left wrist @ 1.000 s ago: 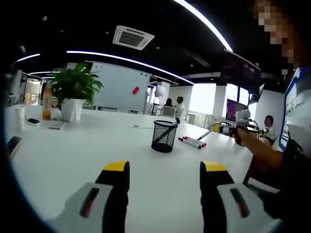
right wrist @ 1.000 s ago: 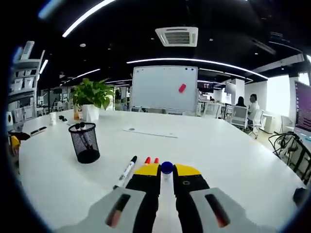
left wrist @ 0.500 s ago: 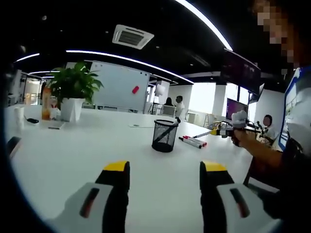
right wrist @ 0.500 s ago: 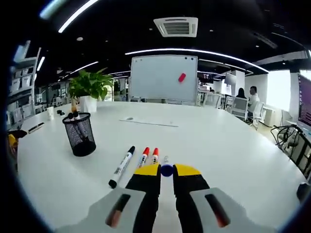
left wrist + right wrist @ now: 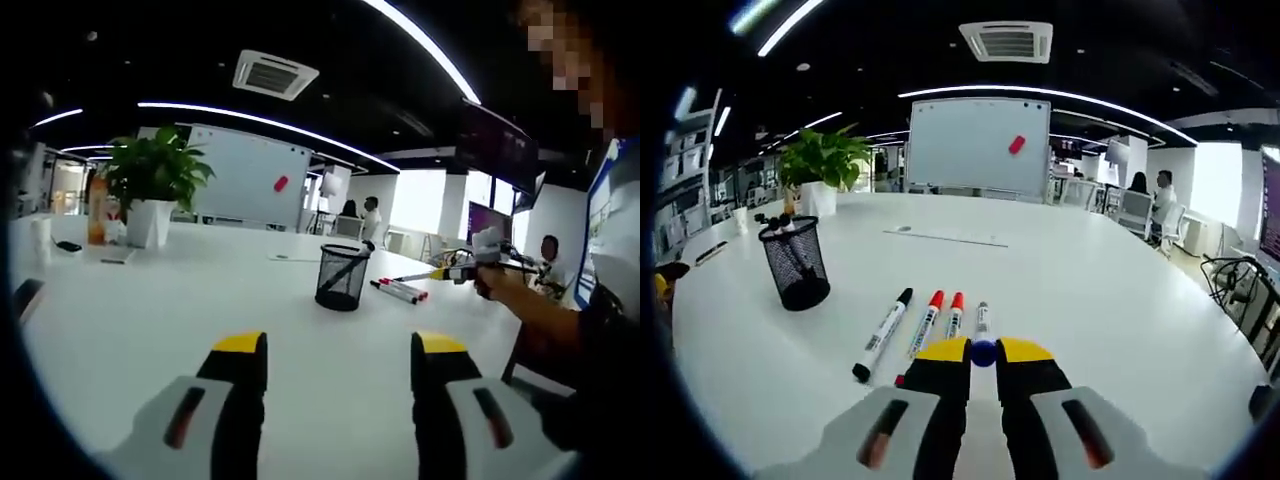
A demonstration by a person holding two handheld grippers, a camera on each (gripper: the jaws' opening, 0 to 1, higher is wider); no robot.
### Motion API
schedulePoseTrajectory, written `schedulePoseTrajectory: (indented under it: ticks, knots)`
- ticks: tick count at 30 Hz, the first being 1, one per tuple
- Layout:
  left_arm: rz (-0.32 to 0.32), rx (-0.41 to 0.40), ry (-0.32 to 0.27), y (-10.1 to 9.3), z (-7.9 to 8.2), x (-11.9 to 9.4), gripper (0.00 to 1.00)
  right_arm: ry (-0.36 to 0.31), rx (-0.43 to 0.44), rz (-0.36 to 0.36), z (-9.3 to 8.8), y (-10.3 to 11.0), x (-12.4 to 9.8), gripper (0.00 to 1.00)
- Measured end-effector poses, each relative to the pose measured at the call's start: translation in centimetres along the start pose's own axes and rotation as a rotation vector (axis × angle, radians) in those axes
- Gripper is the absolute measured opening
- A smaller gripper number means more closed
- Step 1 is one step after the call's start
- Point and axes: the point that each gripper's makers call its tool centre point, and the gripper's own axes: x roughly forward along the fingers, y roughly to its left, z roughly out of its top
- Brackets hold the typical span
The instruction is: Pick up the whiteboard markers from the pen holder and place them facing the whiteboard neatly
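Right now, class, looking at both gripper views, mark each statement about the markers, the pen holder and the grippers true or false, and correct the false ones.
1. The right gripper is shut on a blue-capped marker. True.
2. The black-capped marker and two red-capped markers on the white table lie pointing toward the whiteboard. True.
3. The mesh pen holder is lying on its side. False: it stands upright.
4. The left gripper is clamped on a marker. False: its jaws stand apart with nothing between them.
5. The pen holder is empty. False: marker tops show above its rim.
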Motion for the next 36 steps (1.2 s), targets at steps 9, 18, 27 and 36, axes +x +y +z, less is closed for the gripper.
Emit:
schedulePoseTrajectory:
  ticks: [9,18,27,36]
  knots:
    - [-0.002,-0.001,0.005,0.1,-0.2,0.1,0.59,0.055,0.012,0.001,-1.6,-0.2,0.7,0.13]
    - [0.003,-0.002,0.006,0.2,-0.3,0.0,0.59,0.102,0.014,0.004,-3.2,-0.2,1.4,0.13]
    - [0.003,-0.002,0.007,0.3,-0.3,0.0,0.59,0.128,0.021,-0.003,-4.1,-0.1,1.5,0.13]
    - [0.002,-0.005,0.009,0.2,-0.4,-0.1,0.59,0.129,0.042,0.007,-4.3,-0.2,1.9,0.14]
